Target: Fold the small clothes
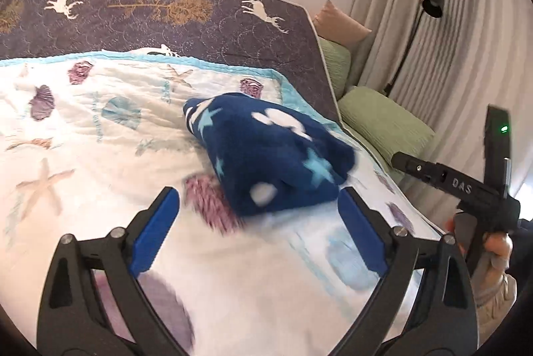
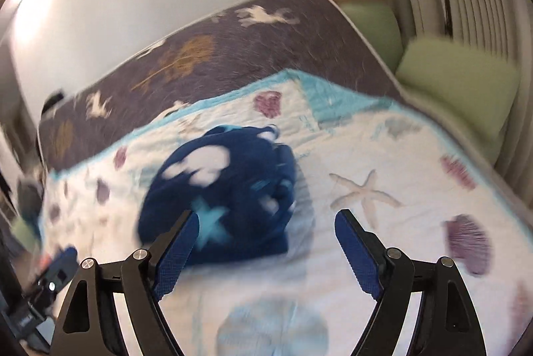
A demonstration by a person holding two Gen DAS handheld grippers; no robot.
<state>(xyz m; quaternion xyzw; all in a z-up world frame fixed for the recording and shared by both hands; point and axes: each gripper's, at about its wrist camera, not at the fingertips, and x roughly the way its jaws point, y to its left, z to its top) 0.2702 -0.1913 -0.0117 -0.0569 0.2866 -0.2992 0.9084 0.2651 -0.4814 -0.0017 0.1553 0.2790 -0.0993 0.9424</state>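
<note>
A folded navy fleece garment [image 1: 269, 153] with white blobs and light blue stars lies in a bundle on the white seashell quilt [image 1: 83, 136]. My left gripper [image 1: 260, 199] is open and empty, its blue pads [image 1: 156, 232] spread just in front of the bundle. In the right wrist view the same garment [image 2: 220, 192] lies left of centre, blurred by motion. My right gripper [image 2: 266, 222] is open and empty, its left pad [image 2: 180, 249] overlapping the near edge of the garment. The right gripper's black body [image 1: 466, 189] shows at the right of the left wrist view.
The seashell quilt [image 2: 383, 173] lies over a dark purple deer-print cover [image 1: 166, 19]. Green cushions [image 1: 383, 123] and a tan cushion [image 1: 336, 23] sit beyond the bed's right edge, by a beige curtain [image 1: 449, 23] and a black lamp [image 1: 433, 3]. A white wall stands behind.
</note>
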